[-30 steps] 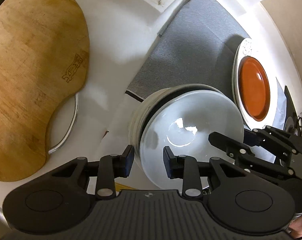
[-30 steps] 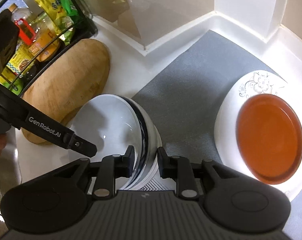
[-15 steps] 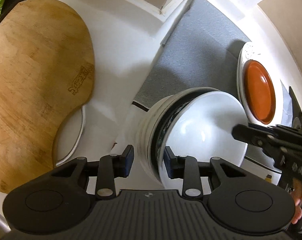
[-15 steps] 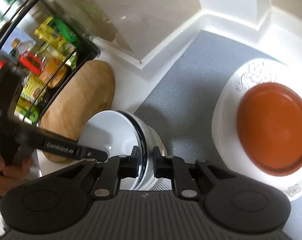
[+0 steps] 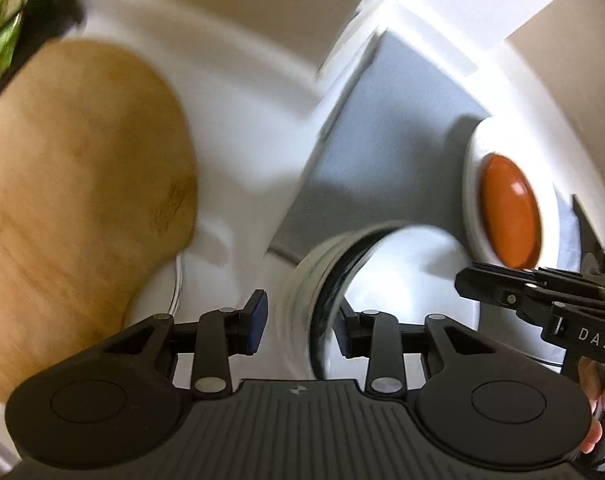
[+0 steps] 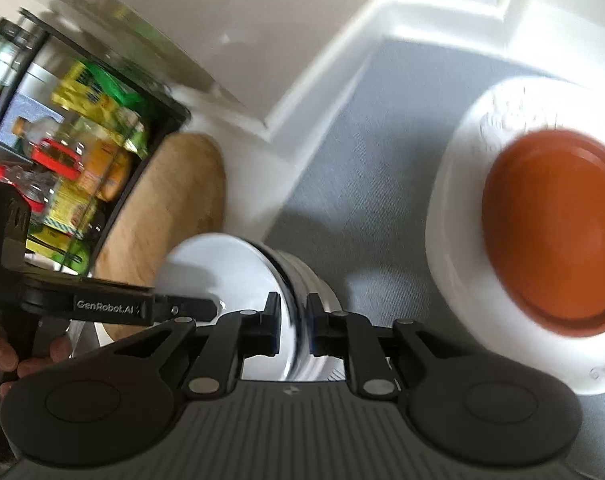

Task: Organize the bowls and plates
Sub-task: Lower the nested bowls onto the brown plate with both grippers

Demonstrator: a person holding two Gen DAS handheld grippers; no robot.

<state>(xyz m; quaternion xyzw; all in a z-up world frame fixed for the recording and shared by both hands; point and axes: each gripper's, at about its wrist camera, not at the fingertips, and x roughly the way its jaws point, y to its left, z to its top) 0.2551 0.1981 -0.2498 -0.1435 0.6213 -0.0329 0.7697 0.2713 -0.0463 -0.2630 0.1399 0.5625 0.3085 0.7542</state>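
Bowl stack [image 6: 302, 276] lifted, right tool [image 6: 292, 330] pinching rim, left tool [image 5: 300, 326] spread (blurred), grey mat [image 6: 374, 168].

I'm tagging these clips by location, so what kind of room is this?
Most likely a home kitchen counter: a wooden cutting board, stacked bowls beside plates on a grey mat, and a rack of packaged groceries.

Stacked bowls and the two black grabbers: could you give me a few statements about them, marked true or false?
1. The right gripper pinches the rim of the stacked bowls. True.
2. The orange plate lies on the wooden board. False: it lies on a white plate on the grey mat.
3. The left gripper straddles the bowls' wall, jaws apart. True.
4. The top bowl holds food. False: it looks empty.
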